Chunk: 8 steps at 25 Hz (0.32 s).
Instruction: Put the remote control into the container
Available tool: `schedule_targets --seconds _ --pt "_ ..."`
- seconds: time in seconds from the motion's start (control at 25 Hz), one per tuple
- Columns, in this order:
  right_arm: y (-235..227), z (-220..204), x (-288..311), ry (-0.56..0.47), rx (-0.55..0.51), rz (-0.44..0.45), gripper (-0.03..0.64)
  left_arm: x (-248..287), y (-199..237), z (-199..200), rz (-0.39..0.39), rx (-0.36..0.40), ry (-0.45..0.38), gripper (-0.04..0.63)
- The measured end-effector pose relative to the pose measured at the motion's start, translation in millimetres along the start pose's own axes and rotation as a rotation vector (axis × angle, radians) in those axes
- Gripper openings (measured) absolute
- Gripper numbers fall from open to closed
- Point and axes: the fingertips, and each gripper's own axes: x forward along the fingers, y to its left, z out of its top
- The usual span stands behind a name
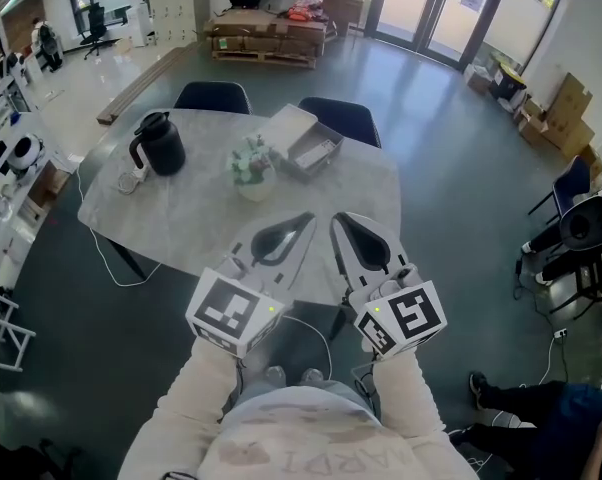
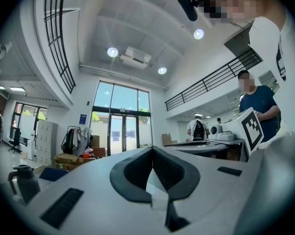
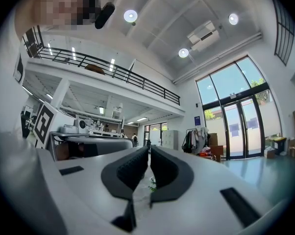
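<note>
On the pale round table [image 1: 181, 223], an open grey container [image 1: 303, 140] sits at the far side with its lid tipped back. A pale oblong shape lies inside it; I cannot tell whether it is the remote control. My left gripper [image 1: 307, 218] [image 2: 151, 149] and right gripper [image 1: 338, 218] [image 3: 149, 151] hover side by side over the table's near edge, close to my chest and well short of the container. Both point level across the room. The jaws of each meet at the tips with nothing between them.
A black jug [image 1: 159, 144] [image 2: 22, 182] stands at the table's left, beside a white plug and cable [image 1: 131, 181]. A small potted plant [image 1: 251, 168] sits just left of the container. Two dark chairs [image 1: 213, 96] [image 1: 343, 118] stand behind the table.
</note>
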Motion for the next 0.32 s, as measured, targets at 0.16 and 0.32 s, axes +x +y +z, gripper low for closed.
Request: schedule_targets --seconds 0.16,0.32 --pt "0.5 -1.7 -2.5 0.006 0.0 0.002 0.018 -0.3 -5.3 -0.8 -0.006 0.003 0.001 0.012" --pt "-0.5 -4.9 -3.8 0.005 0.002 0.003 0.018 1.3 -8.9 -1.1 -0.01 0.015 0.006 0.012"
